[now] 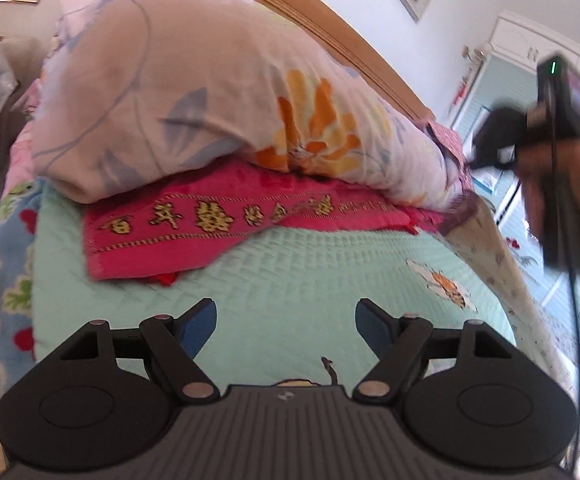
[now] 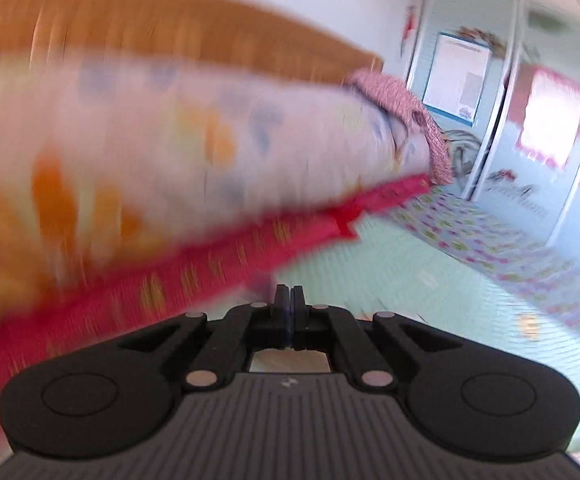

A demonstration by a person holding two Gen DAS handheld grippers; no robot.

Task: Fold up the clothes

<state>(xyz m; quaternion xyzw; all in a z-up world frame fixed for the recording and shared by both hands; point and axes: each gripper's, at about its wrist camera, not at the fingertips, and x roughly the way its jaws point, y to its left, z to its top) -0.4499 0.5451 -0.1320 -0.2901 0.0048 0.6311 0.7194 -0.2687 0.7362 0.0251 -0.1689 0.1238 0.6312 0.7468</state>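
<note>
Two grippers: left gripper (image 1: 285,330) spread, empty; right gripper (image 2: 288,300) pressed together, nothing visibly between its fingers. One mint quilted bed cover (image 1: 290,280), near. One red embroidered towel (image 1: 193,224), lying flat beyond, partly under one floral pillow (image 1: 193,96). One wooden headboard (image 1: 330,12), far. No garment identifiable; folding progress undeterminable.

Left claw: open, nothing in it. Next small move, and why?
Probably ease the left claw forward to the near edge of the red towel. The claw is open and empty over the mint quilt; the towel lies ahead, partly under the floral duvet. The right claw is shut and blurred.
</note>
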